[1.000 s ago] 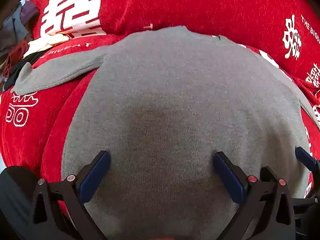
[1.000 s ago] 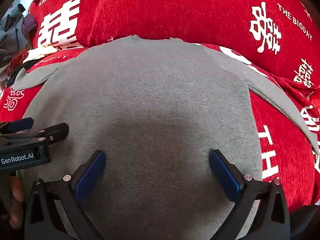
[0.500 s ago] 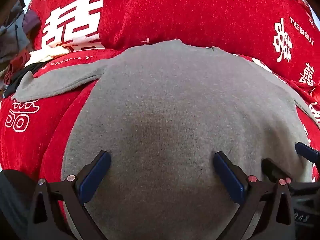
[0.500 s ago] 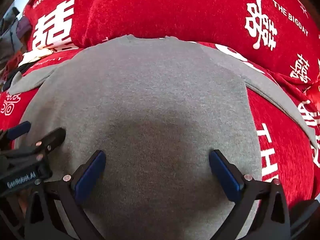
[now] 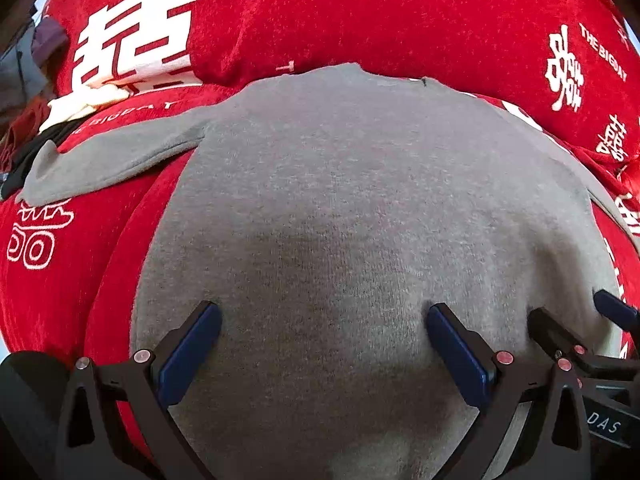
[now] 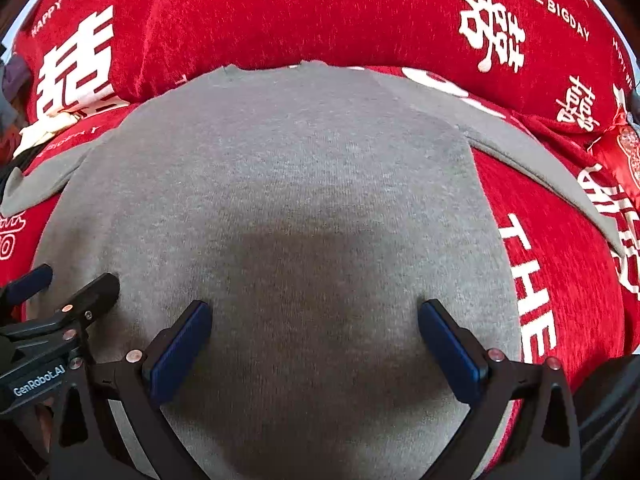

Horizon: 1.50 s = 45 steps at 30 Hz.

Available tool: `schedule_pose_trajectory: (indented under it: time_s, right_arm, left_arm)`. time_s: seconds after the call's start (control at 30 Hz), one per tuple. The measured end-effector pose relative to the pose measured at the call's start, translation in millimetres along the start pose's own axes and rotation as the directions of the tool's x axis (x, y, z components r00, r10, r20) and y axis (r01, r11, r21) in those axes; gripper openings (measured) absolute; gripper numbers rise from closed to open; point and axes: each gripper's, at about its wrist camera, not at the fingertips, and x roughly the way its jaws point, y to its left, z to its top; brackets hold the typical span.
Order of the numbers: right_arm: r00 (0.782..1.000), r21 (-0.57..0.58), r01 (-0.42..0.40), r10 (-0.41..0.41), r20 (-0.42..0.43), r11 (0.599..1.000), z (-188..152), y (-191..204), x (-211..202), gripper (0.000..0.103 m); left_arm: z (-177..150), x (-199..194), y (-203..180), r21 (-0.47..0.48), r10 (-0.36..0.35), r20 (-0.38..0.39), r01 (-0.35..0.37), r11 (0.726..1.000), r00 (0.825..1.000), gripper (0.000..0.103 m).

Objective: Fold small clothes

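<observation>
Both tongs, left (image 5: 322, 354) and right (image 6: 314, 350), gape wide and empty over the grey sweater's (image 5: 360, 208) hem, spread flat on the red blanket (image 6: 280, 12); best to pinch the hem corners evenly.

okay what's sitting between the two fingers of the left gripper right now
Only the grey sweater. In the left wrist view, the left gripper stands open over its lower body, and the stretch between the blue pads is bare grey knit, nothing pinched.
</observation>
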Motion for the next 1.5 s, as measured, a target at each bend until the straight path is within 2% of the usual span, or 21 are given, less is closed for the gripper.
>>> schedule_pose_trajectory:
  time_s: [0.17, 0.4, 0.63, 0.77, 0.83, 0.93, 1.03, 1.13, 1.27, 1.5]
  right_arm:
    - [0.995, -0.042, -0.01, 0.006, -0.1, 0.999, 9.9, 2.6, 3.6, 0.103]
    - [0.984, -0.038, -0.016, 0.009, -0.18, 0.999, 15.9, 3.4, 7.3, 0.103]
    - [0.985, -0.082, -0.026, 0.012, -0.171, 0.996, 16.5, 2.9, 6.8, 0.103]
    - [0.978, -0.112, -0.036, 0.012, -0.21, 0.993, 23.3, 4.3, 7.3, 0.103]
    - [0.981, -0.108, -0.046, 0.024, -0.193, 0.993, 28.8, 1.6, 1.5, 0.103]
    - [0.994, -0.112, -0.028, 0.017, -0.105, 0.993, 45.0, -2.5, -15.6, 0.103]
    - [0.999, -0.116, -0.015, 0.01, -0.038, 0.993, 66.1, -6.6, -26.0, 0.103]
    - [1.0, -0.112, -0.009, 0.008, -0.011, 0.994, 88.4, -13.4, -26.4, 0.103]
    - [1.0, -0.083, -0.015, 0.017, 0.017, 0.996, 112.1, -23.6, -25.5, 0.103]
    - [0.999, -0.067, -0.019, 0.02, 0.025, 0.998, 135.6, -30.5, -11.9, 0.103]
  left_arm:
    - [1.2, 0.8, 0.7, 0.0, 0.001, -0.016, -0.001, 1.0, 1.0, 0.103]
    - [2.9, 0.8, 0.9, -0.008, 0.009, -0.022, -0.009, 1.0, 1.0, 0.103]
    - [13.0, 5.0, 1.9, -0.005, 0.007, -0.092, -0.007, 1.0, 0.996, 0.103]
    - [16.9, 6.2, 0.6, 0.015, 0.01, -0.136, -0.008, 1.0, 0.991, 0.103]
    - [22.8, 5.2, -1.0, 0.036, 0.031, -0.171, -0.025, 0.999, 0.985, 0.103]
    - [39.9, -9.6, 0.7, 0.025, 0.078, -0.113, -0.076, 0.997, 0.991, 0.103]
    - [69.2, -18.4, 1.4, -0.027, 0.039, -0.104, -0.042, 0.999, 0.994, 0.103]
    - [94.1, -19.5, -4.8, -0.05, 0.021, -0.099, -0.026, 0.998, 0.995, 0.103]
    - [121.0, -17.8, -25.1, -0.023, 0.031, -0.073, -0.033, 0.999, 0.997, 0.103]
    - [139.6, -1.6, -39.6, -0.038, 0.048, -0.102, -0.052, 0.998, 0.994, 0.103]
